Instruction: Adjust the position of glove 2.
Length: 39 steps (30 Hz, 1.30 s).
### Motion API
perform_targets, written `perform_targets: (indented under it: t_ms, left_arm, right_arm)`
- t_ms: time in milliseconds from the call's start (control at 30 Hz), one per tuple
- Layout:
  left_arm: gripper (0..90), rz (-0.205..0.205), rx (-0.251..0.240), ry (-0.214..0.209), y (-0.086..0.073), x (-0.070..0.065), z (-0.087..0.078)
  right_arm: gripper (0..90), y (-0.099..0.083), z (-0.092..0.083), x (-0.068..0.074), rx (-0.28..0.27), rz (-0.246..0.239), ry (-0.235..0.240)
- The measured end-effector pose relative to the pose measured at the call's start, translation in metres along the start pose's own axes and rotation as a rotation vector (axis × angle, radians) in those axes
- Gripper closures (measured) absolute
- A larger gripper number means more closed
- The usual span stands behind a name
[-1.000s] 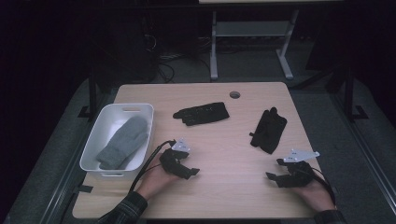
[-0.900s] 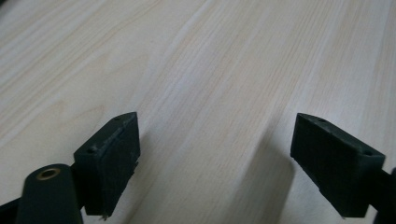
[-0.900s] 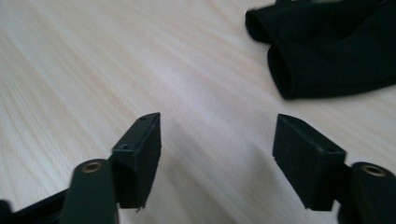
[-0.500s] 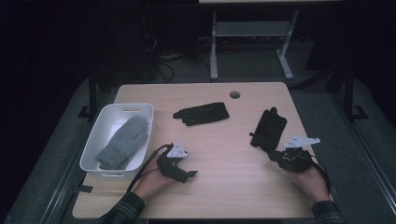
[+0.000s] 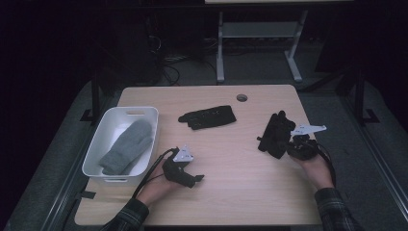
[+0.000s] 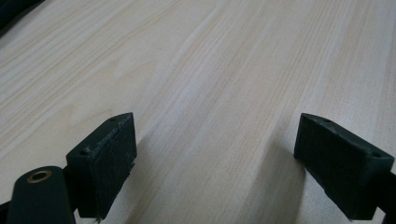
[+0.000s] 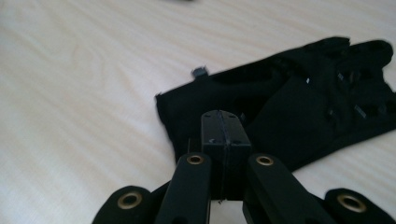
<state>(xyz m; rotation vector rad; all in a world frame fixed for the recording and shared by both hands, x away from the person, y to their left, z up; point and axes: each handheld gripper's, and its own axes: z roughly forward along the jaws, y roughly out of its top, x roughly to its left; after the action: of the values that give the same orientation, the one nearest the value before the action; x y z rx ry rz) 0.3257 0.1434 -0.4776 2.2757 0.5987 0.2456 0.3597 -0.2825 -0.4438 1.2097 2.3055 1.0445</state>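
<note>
Glove: flat black fabric glove (image 7: 299,98) on pale wooden counter (image 7: 70,93), just ahead of right hand-held gripper (image 7: 223,122) — jaws pressed together, pinching nothing visible. Likely light, limp, snag-prone — take the near cuff edge.

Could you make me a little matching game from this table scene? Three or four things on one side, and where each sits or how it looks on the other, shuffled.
Things:
1. grey mitten
2. black glove near the right gripper
3. black glove at the table's middle
4. left gripper

Places or states:
A. jaws wide apart over bare wood
B. lies flat by itself, toward the far edge
C. inside the white bin
D. on the right side, its cuff just in front of shut jaws

Pairs: 1-C, 2-D, 3-B, 4-A
</note>
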Motion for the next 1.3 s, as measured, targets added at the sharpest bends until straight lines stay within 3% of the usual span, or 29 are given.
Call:
perform_targets:
  t_ms: [233,467,533,600,733,967,1300]
  left_arm:
    - [12.0,0.008,0.001,-0.006,0.000,0.001,0.000]
    - [12.1,0.011,0.000,-0.007,0.000,0.001,0.000]
    - [12.1,0.012,0.000,-0.011,0.000,0.002,0.000]
    - [12.1,0.013,-0.002,-0.012,-0.001,0.002,0.000]
    - [12.1,0.015,-0.002,-0.012,-0.001,0.002,0.000]
    - [12.1,0.010,-0.002,-0.009,-0.001,0.002,-0.001]
    - [12.0,0.011,-0.005,-0.008,-0.001,0.002,-0.001]
  right_arm:
    - [90.0,0.002,0.017,-0.001,0.033,-0.001,0.027]
    - [90.0,0.000,0.026,0.003,0.077,-0.026,0.021]
    - [90.0,-0.002,0.029,0.001,0.068,-0.023,0.030]
    - [90.0,-0.003,0.029,0.002,0.072,-0.009,0.030]
    - [90.0,-0.003,0.029,0.004,0.076,-0.040,0.025]
    - [90.0,-0.005,0.026,0.008,0.086,-0.043,0.069]
    - [90.0,-0.011,0.017,0.029,0.121,-0.075,0.122]
